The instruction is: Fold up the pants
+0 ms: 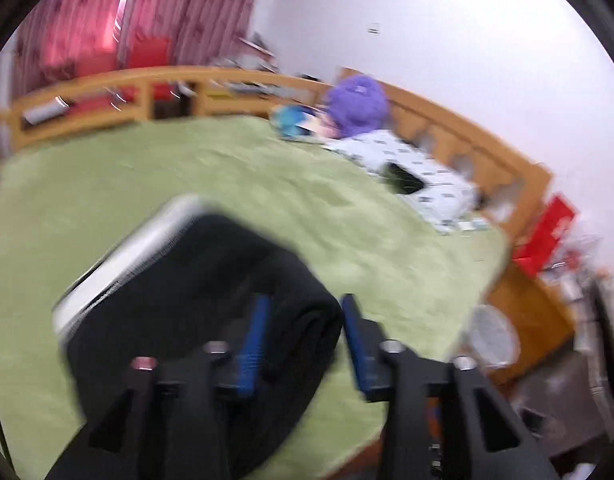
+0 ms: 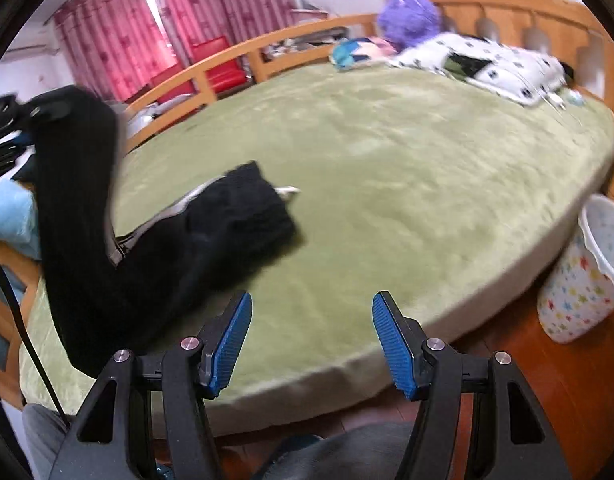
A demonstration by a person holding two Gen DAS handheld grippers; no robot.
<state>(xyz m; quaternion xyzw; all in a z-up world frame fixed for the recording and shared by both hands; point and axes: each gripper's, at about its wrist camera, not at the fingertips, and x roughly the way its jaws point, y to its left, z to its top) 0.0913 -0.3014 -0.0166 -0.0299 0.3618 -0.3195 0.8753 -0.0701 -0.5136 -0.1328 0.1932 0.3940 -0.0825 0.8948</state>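
- Black pants (image 2: 211, 216) with a pale grey side stripe lie bunched on the green bedspread (image 2: 407, 168), toward its near left corner; one part of them rises off the bedspread at the left edge of the right wrist view, up to where a dark piece of the other tool seems to sit, though blur hides the contact.
- Seen from the left wrist camera, the left gripper (image 1: 303, 336) has its blue pads apart with a fold of the black cloth lying between them; one pad looks to touch the cloth and the other stands clear of it, so I judge it not clamped, but the blur leaves some doubt.
- Over the near edge of the bedspread, the right gripper (image 2: 311, 340) stands wide open and empty, just to the right of the pants.
- Step in hand, as I judge it: still gathering and laying out, since the garment is crumpled and no neat fold shows.
- Next move likely calls for a firm pinch on a hem or waistband with each tool, then spreading the legs flat on the bedspread before doubling them.
- Readable writing: none. The pillow (image 2: 503, 68) beyond the pants, at the far side of the bedspread, carries only small dark marks, and the bin (image 2: 583, 276) off its right edge shows coloured stars.
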